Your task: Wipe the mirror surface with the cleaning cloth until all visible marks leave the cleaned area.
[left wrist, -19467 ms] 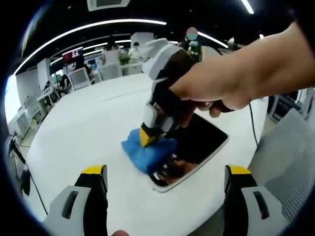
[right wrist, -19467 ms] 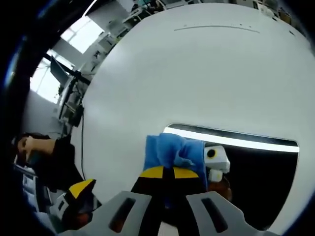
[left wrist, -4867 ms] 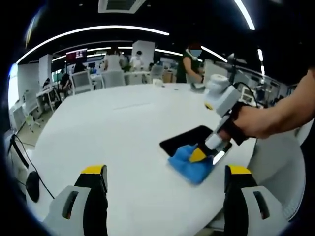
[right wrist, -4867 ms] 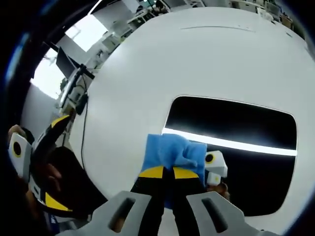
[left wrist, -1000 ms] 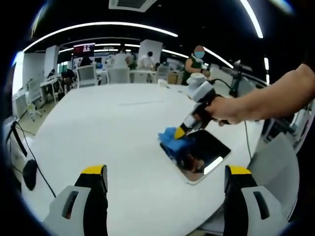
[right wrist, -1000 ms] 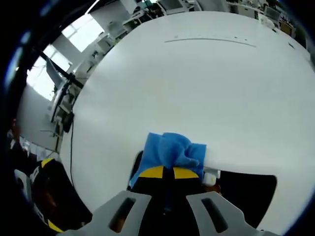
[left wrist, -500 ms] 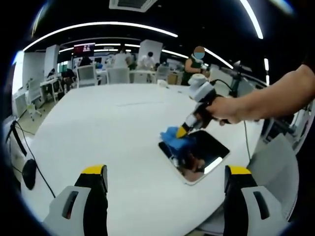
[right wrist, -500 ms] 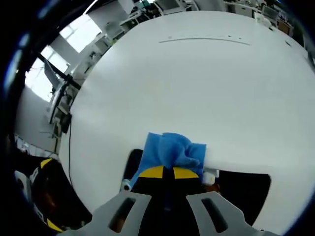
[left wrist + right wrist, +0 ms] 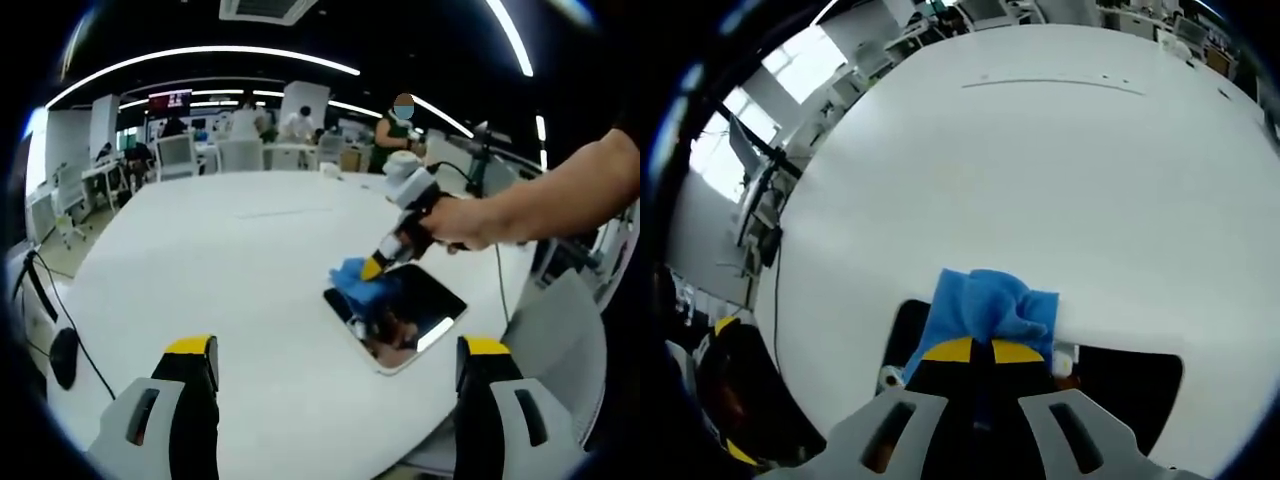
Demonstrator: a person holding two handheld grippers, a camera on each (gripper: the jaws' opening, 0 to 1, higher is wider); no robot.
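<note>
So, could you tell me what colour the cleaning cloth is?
Blue; the soft cleaning cloth shows best in the right gripper view.

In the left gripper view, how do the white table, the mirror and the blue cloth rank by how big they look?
1. white table, by far the largest.
2. mirror, a dark panel lying flat on it.
3. blue cloth, smallest, bunched at the mirror's far corner under the right gripper.

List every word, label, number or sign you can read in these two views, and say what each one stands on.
No text can be read.
Wall screen at the back of the room: red and white marks, too blurred to read.
Cleaning cloth, mirror, table, right gripper and left gripper: no lettering visible.
</note>
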